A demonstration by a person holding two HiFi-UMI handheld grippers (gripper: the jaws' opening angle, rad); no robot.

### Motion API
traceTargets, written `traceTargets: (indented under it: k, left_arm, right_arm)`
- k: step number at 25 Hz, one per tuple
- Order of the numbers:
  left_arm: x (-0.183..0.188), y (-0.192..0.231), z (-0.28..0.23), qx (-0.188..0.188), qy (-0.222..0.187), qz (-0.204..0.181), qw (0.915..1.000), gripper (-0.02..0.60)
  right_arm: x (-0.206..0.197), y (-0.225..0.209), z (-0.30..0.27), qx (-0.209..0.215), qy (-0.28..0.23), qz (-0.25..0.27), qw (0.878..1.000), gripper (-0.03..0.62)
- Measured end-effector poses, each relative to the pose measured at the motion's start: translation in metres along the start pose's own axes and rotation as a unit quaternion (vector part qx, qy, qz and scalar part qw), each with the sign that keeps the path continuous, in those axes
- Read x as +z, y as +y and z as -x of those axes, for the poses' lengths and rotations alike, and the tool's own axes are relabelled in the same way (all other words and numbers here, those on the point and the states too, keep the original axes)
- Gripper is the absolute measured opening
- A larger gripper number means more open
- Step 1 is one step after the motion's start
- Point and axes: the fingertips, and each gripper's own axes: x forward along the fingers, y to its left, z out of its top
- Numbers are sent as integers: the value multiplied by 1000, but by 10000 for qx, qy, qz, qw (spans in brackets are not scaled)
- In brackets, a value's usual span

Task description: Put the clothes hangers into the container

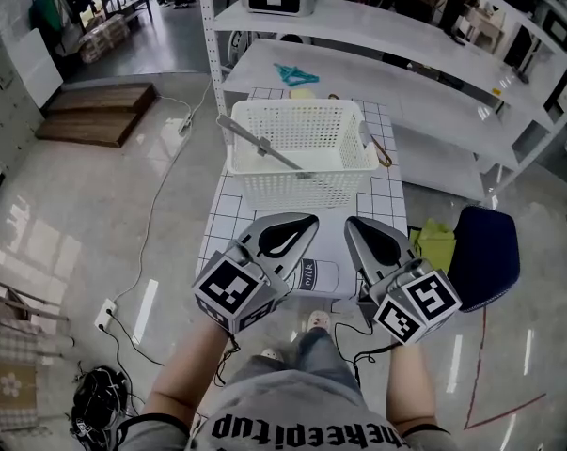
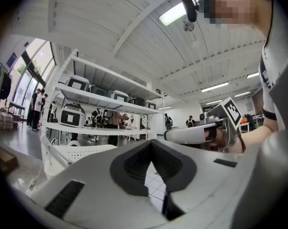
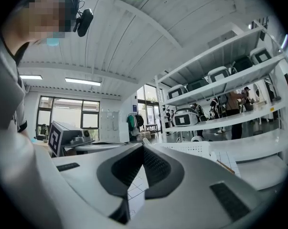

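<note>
A white shelf rack stands behind the table, which is covered in a grid-pattern cloth. On the table sits the basket, white and lattice-walled, at the far half of the cloth.

My left gripper is held low over the near end of the table, its tip pointing towards the basket's front wall and stopping short of it. Its jaws are clenched: the tips meet, and only the dark hollow between the pads stays open, with the grid cloth showing through it. Nothing is between them.

My right gripper is just beside it, apart from it, and points the same way. Its jaws are also pressed together at the tips and empty, and they touch neither the basket nor the cloth.

A grey hanger lies slanted in the basket, one end propped on the left rim and the other down inside. A wooden hanger lies on the cloth against the basket's right side, outside it. A teal hanger lies on the rack's lower shelf, beyond the basket and well apart from both grippers.
</note>
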Motion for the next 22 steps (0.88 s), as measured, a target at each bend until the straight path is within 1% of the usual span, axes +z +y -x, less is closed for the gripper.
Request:
traceTargets:
  k: [11, 22]
  left_arm:
    - [2, -18, 15, -88, -31, -47, 9999, 20]
    - [6, -22, 30, -70, -93, -67, 9999, 20]
  right_arm:
    - [-6, 24, 12, 1, -60, 34, 10000, 2]
    - [-6, 41, 12, 41, -88, 94, 9999, 3]
